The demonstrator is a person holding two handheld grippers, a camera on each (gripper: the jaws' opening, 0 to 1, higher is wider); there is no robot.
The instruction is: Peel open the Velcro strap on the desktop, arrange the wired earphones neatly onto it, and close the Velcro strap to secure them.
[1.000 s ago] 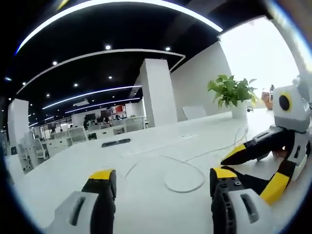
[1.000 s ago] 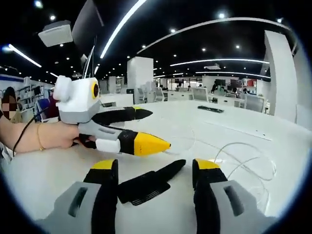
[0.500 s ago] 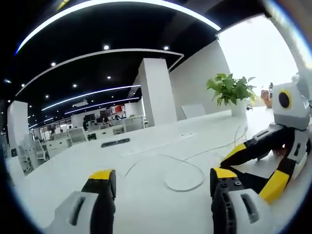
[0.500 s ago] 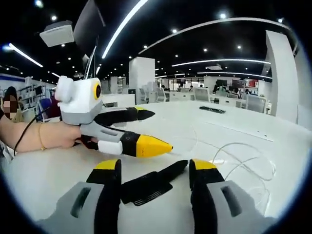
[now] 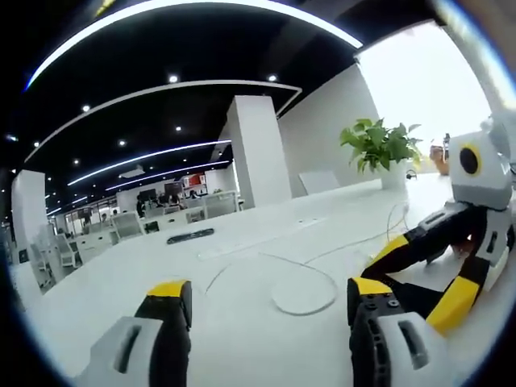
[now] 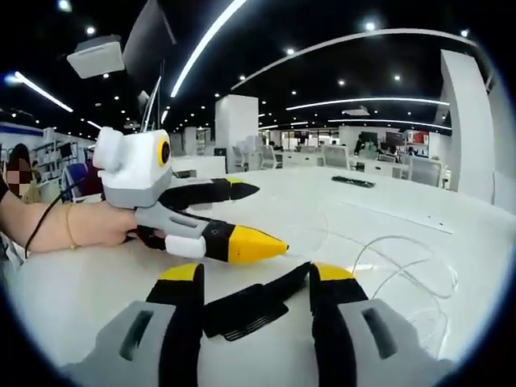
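— How does the Velcro strap (image 6: 246, 307) lie?
— Flat on the white table (image 6: 387, 242), black and ribbed, its long axis running from the near left up toward the far right. It sits between the jaws of the right tool (image 6: 255, 278), which stand fairly narrow on either side of it; whether they touch it I cannot tell.
— And the wired earphones?
— The white cable (image 5: 302, 292) lies loose on the table, one round loop just ahead of the left tool (image 5: 266, 292), its tail trailing toward the far edge near the potted plant (image 5: 380, 151). In the right gripper view its loops (image 6: 407, 270) lie right of the strap.
— The left tool?
— Jaws wide apart, nothing between them. It hovers just left of the strap (image 6: 218, 219), held by a hand (image 6: 97, 227).
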